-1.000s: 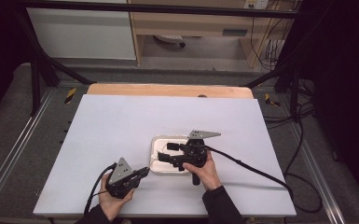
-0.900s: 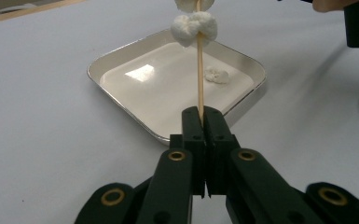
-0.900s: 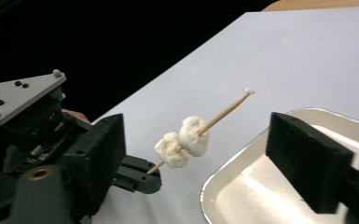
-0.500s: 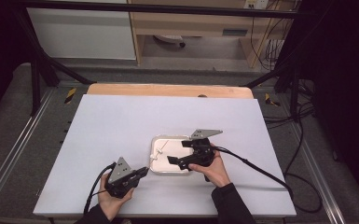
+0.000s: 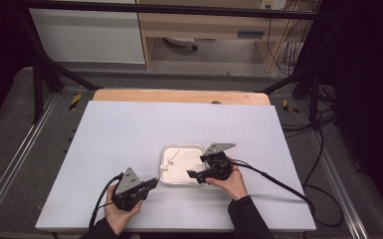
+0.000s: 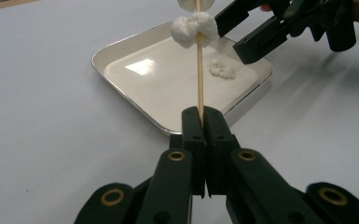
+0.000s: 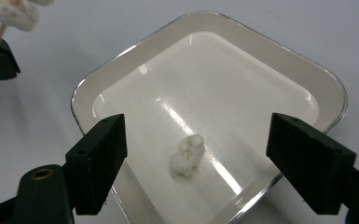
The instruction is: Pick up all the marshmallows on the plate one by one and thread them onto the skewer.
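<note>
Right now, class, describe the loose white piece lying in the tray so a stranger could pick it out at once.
Find the white square tray on the pale table, in front of the right claw. Inside it lies one small white lump, on the tray floor between that claw's open jaws. Unlike the white pieces threaded on the skewer, it lies loose.

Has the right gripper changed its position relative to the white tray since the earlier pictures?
Yes. The right gripper has moved toward the near edge of the tray; its jaws were just closing, open above the white piece.
</note>
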`<control>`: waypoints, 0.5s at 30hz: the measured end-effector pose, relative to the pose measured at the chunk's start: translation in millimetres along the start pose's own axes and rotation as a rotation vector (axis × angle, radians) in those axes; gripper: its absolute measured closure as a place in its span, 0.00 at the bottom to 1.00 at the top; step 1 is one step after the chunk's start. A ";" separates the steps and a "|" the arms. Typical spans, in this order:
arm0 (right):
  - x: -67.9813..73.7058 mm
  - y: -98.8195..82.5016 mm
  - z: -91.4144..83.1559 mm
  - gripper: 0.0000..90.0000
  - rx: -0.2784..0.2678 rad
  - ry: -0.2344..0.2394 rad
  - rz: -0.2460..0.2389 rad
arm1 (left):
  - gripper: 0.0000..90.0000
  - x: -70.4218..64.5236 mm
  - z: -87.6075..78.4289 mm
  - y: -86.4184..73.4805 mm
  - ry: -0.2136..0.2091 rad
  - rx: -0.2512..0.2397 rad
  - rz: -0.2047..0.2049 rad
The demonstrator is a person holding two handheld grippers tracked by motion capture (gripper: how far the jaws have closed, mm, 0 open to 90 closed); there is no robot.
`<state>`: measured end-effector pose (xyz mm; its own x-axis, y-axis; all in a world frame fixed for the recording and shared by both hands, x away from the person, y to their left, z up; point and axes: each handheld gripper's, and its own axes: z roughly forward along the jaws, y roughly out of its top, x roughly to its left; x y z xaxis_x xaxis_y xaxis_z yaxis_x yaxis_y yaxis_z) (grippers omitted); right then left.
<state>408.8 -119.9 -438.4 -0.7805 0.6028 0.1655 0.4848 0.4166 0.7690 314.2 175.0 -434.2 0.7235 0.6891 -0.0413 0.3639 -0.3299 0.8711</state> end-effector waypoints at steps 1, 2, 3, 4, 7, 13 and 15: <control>-0.2 -1.0 1.3 0.26 0.011 -0.004 -0.008 | 0.99 0.2 -0.1 0.0 -0.001 0.001 0.000; -0.1 -1.7 2.3 0.28 0.013 -0.006 -0.013 | 0.99 0.2 -0.1 -0.1 -0.001 0.001 0.000; 0.0 -2.5 3.3 0.31 0.019 -0.007 -0.021 | 0.99 0.2 -0.2 -0.1 -0.001 0.001 0.000; 0.1 -3.1 4.3 0.33 0.022 -0.007 -0.028 | 0.99 0.1 -0.2 -0.1 -0.002 0.001 -0.001; 0.8 -5.4 6.6 0.44 0.029 -0.009 -0.060 | 0.99 0.0 0.4 -0.1 -0.003 0.004 0.002; 1.7 -9.1 10.4 0.61 0.045 -0.013 -0.105 | 0.98 0.0 0.8 -0.2 -0.006 0.008 0.002; 1.6 -9.8 12.3 0.64 0.050 -0.003 -0.105 | 0.99 -0.1 0.8 -0.2 -0.007 0.010 0.004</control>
<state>407.6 -114.7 -453.3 -0.8269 0.5562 0.0832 0.4191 0.5109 0.7505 314.5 174.5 -434.8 0.7289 0.6833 -0.0417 0.3669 -0.3386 0.8664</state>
